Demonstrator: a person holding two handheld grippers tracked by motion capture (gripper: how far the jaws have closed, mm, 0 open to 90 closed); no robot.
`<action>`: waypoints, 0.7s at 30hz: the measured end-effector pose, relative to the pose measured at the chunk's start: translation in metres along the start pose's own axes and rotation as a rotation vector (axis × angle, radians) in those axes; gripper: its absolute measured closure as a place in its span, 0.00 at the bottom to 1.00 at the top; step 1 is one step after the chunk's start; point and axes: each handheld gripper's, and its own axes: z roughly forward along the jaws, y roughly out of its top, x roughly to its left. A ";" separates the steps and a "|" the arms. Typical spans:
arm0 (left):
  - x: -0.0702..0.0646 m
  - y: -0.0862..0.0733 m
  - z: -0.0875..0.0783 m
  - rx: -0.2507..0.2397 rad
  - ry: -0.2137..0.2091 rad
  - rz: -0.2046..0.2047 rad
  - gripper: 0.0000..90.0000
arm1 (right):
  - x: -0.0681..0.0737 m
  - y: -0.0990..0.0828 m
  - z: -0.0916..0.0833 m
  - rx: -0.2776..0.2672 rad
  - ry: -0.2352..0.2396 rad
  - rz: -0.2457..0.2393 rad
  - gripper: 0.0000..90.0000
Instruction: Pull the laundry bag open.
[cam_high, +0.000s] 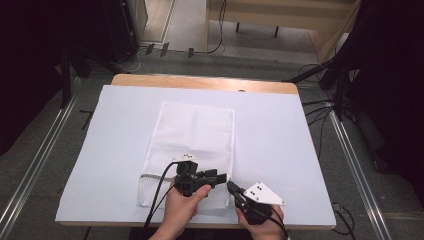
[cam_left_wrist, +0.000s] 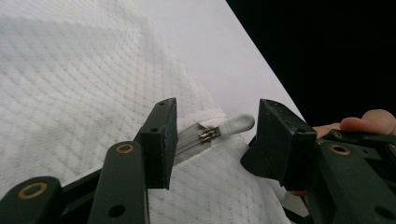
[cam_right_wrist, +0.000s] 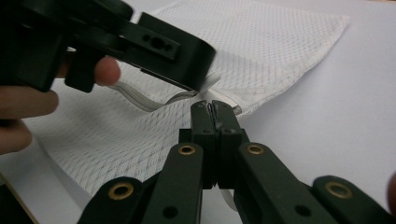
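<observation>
We see the table under a pale sheet, and on it a white mesh laundry bag lying flat, its long side running away from the person and its near end close to the table's front edge. A zipper runs along that near end.

Both forearms come in from the bottom of the high view and meet at the bag's near right corner. The left hand holds the left gripper roughly level, pointing across toward the right. In the left gripper view its jaws stand apart, released, with the white zipper pull lying between them and neither pad pressing on it.

The right hand holds the right gripper low, pointing toward the far left, its tip just beside the left one. In the right gripper view its jaws are clenched together at the bag's corner; they appear to pinch the fabric edge there, though the tips hide the contact itself.
</observation>
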 end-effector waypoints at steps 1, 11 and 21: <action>-0.001 0.000 0.001 0.006 0.007 0.004 0.55 | 0.000 0.000 0.000 0.000 0.000 0.000 1.00; 0.001 0.002 0.004 0.037 0.030 -0.001 0.60 | 0.003 -0.001 0.002 0.021 -0.003 -0.041 1.00; 0.017 0.002 -0.006 0.023 -0.013 -0.034 0.87 | -0.001 0.000 0.001 0.012 -0.007 -0.049 1.00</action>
